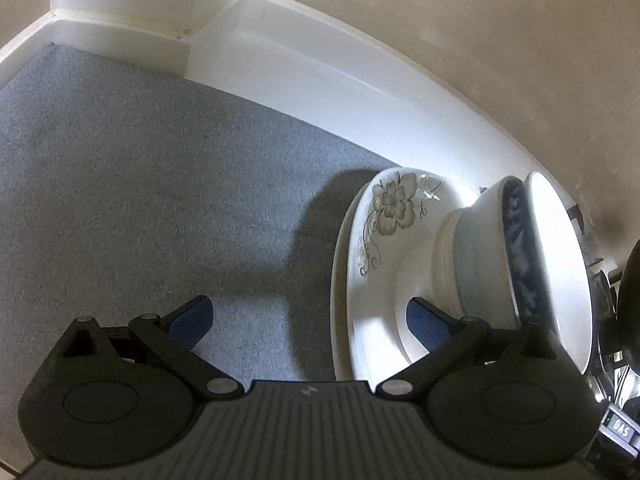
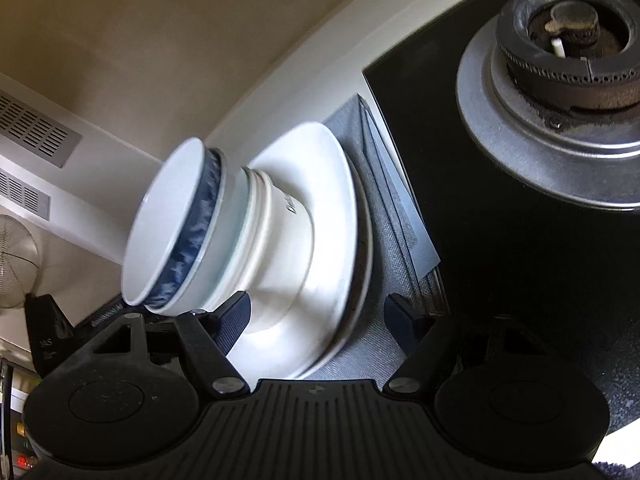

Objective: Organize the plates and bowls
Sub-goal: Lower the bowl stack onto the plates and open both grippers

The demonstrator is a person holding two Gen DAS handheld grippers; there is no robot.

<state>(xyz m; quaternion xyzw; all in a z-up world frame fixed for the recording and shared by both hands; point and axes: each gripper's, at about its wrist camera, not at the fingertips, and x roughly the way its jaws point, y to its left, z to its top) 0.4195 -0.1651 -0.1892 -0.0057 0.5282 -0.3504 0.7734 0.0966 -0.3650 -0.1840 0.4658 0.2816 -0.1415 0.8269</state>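
Note:
A stack of white plates (image 1: 360, 320), the top one with a grey flower print (image 1: 394, 204), lies on a grey mat (image 1: 140, 180). Nested bowls (image 1: 484, 240) stand on it; the top bowl (image 2: 160, 232) is white with a blue band. My left gripper (image 1: 310, 322) is open and straddles the near rim of the plates, one finger over the mat, one over the plate. From the other side, my right gripper (image 2: 318, 320) also straddles the plates' rim (image 2: 352, 272). Its jaws stand narrower than before, but the pads are clear of the rim.
A black hob (image 2: 500, 240) with a gas burner (image 2: 560, 40) lies right beside the mat's folded edge (image 2: 400, 208). A white upstand (image 1: 320, 68) and beige wall close off the back. A vent grille (image 2: 36, 128) and wire strainer (image 2: 16, 260) show at the left.

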